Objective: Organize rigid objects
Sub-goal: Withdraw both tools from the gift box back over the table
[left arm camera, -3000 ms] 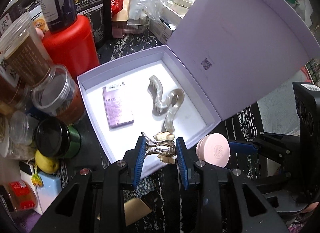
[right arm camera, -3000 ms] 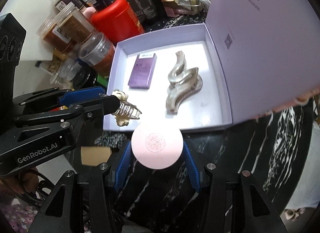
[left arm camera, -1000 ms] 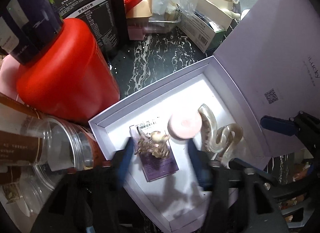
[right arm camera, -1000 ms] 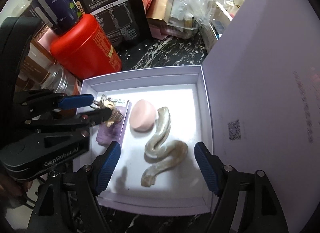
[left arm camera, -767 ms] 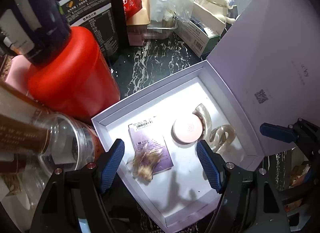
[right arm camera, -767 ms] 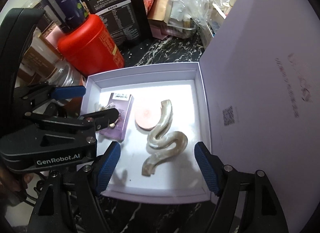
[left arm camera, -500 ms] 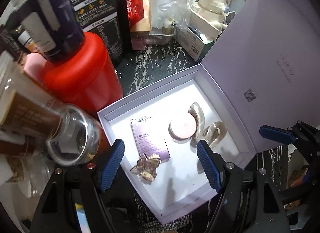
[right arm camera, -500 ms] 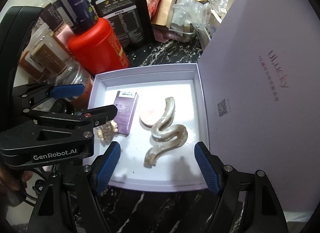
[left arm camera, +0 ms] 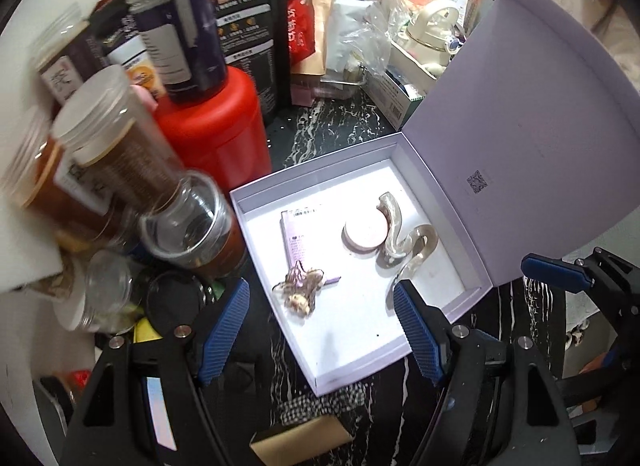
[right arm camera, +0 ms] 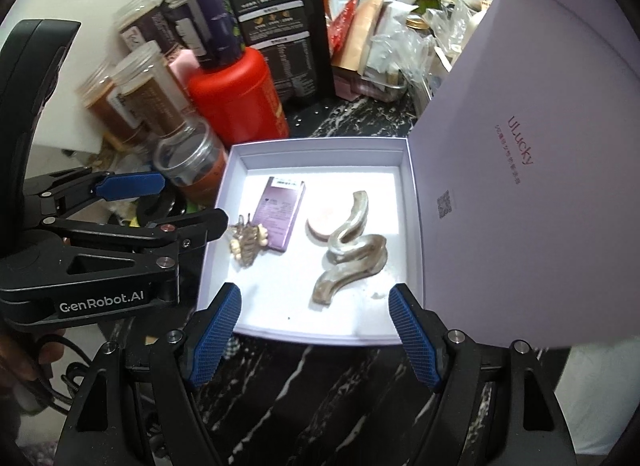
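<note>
Lilac box point(left arm camera: 256, 201) lies open on the marbled bench, holding a gold hair claw point(left arm camera: 298, 292), pink compact point(left arm camera: 365, 233) and pearly clip point(right arm camera: 352, 248); left gripper point(left arm camera: 320, 330) and right gripper point(right arm camera: 314, 330) hover above, jaws apart and empty, the left's having just widened.

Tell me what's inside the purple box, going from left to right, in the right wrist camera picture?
Inside the box: small gold hair claw → purple card packet → round pink case → big wavy hair clip.
</note>
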`<state>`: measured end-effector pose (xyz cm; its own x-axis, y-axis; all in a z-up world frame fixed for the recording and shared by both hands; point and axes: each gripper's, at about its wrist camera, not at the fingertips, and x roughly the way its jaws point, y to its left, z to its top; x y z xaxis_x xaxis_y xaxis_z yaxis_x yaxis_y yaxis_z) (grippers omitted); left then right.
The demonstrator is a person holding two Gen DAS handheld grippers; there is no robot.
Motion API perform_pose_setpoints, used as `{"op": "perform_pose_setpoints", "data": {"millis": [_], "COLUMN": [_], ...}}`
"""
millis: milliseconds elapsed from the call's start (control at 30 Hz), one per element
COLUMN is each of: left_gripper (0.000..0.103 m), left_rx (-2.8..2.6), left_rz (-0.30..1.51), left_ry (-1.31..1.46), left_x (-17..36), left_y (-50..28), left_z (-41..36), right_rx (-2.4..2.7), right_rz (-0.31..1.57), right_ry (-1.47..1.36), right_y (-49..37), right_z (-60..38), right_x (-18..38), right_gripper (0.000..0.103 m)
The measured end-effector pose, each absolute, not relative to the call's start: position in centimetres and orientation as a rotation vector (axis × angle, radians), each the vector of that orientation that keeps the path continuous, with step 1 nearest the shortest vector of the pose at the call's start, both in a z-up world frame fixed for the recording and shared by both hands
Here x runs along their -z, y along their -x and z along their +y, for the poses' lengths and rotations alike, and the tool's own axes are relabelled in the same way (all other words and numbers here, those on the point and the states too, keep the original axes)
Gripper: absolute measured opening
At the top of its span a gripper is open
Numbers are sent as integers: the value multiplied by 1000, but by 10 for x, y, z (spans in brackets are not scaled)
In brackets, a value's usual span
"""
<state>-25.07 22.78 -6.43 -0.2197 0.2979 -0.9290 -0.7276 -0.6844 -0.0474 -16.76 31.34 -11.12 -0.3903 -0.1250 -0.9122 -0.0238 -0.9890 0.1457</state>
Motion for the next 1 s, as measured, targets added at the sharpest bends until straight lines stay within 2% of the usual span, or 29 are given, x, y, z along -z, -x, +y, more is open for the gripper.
{"op": "perform_pose_setpoints", "data": {"millis": [533,633,1000], "left_gripper": [75,79,79], "left_rx": [-2111,-2140,-2243], "left_rz": [446,425,341], "left_ry": [1396,1406,1445], "left_x": [46,44,40], "left_y": [206,196,161], "left_z": [185,174,144], "right_rx": [2523,2503,2447], "right_rz": [-127,-107,-36], "right_ry": [-1628,-1615,-1561], "right_y": [122,113,83], "right_z": [298,296,291], "right_x": [88,87,83], "right_gripper": [77,77,78]}}
